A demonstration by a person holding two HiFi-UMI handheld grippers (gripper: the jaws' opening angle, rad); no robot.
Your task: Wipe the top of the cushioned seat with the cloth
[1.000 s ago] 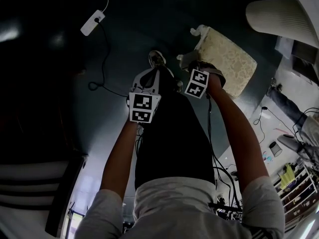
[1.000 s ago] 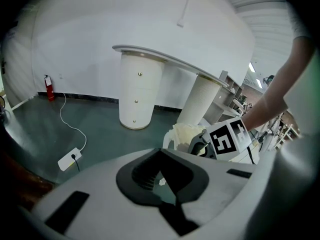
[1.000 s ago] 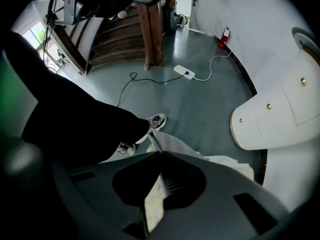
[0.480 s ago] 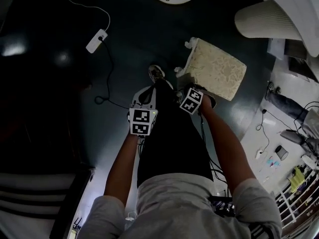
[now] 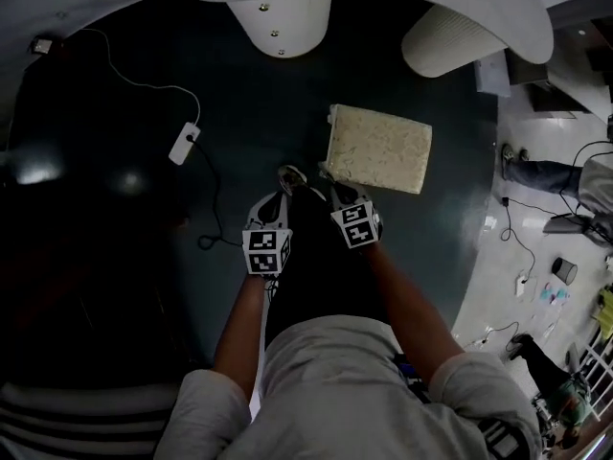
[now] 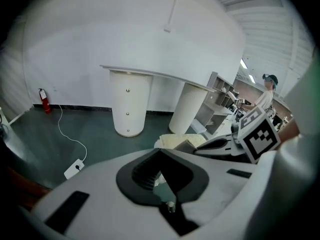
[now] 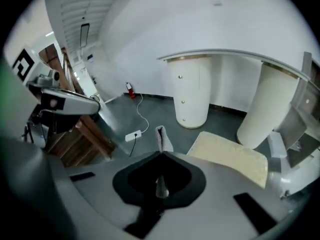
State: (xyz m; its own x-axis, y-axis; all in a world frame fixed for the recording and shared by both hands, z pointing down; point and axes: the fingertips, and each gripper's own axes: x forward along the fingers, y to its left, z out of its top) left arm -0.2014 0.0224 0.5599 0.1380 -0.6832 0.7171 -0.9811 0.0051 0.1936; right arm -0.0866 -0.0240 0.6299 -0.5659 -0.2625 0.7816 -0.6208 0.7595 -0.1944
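Observation:
The cushioned seat [image 5: 376, 149] is a pale cream square pad low on the dark green floor, ahead and to the right; it also shows in the right gripper view [image 7: 230, 154] and the left gripper view [image 6: 177, 141]. My right gripper [image 5: 335, 188] hangs just short of the seat's near left corner, shut on a small grey cloth [image 7: 161, 137] that sticks up past its tips [image 7: 161, 154]. My left gripper [image 5: 271, 202] is beside it to the left, over the floor, with its jaws closed together [image 6: 160, 151] and nothing held.
Two white round pedestals [image 5: 281, 17] [image 5: 450, 41] stand under a curved white counter just beyond the seat. A white power strip [image 5: 184, 143] and its cable lie on the floor to the left. A shoe [image 5: 290, 175] shows between the grippers. A person [image 6: 265, 96] stands far right.
The seat now lies farther ahead of both grippers, and the right gripper has drawn back from its near edge. The counter and pedestals have come into view. Both grippers stay shut.

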